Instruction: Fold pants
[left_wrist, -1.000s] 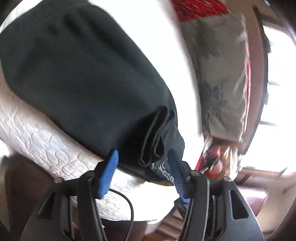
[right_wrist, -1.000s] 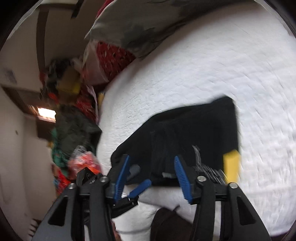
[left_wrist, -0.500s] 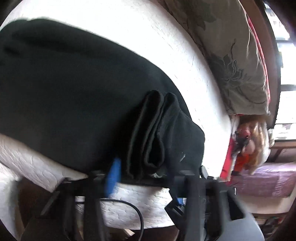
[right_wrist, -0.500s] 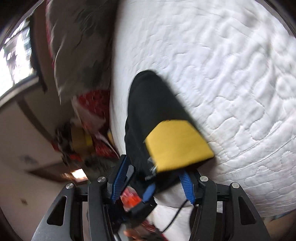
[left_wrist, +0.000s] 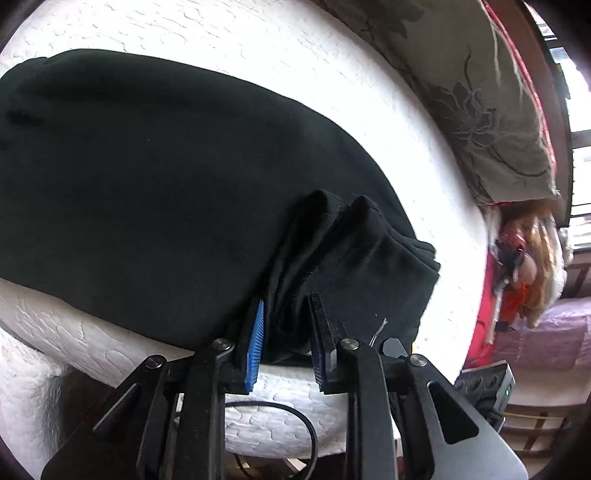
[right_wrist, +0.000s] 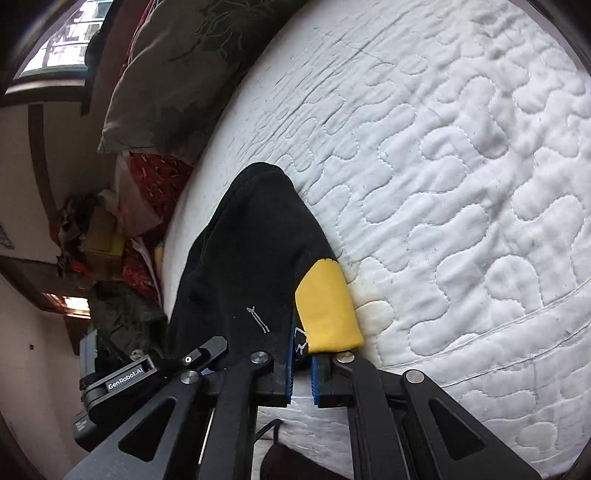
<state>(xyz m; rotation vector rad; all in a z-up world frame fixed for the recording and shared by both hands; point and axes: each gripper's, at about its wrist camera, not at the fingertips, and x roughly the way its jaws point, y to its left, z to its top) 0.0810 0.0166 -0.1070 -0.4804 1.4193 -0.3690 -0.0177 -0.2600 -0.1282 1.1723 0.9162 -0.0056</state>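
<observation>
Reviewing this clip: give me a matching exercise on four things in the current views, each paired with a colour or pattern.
Things:
1. pants
2. patch on the pants
3. mattress
4. pillow

Descriptions:
A. white, quilted
B. grey-green with a flower pattern
C. black
D. yellow

Pairs: 1-C, 2-D, 3-A, 4-B

Black gripper (left_wrist: 286, 332) frames, blue ribbed pads (left_wrist: 256, 341), silver screws, "GenRobot.AI" marking.
</observation>
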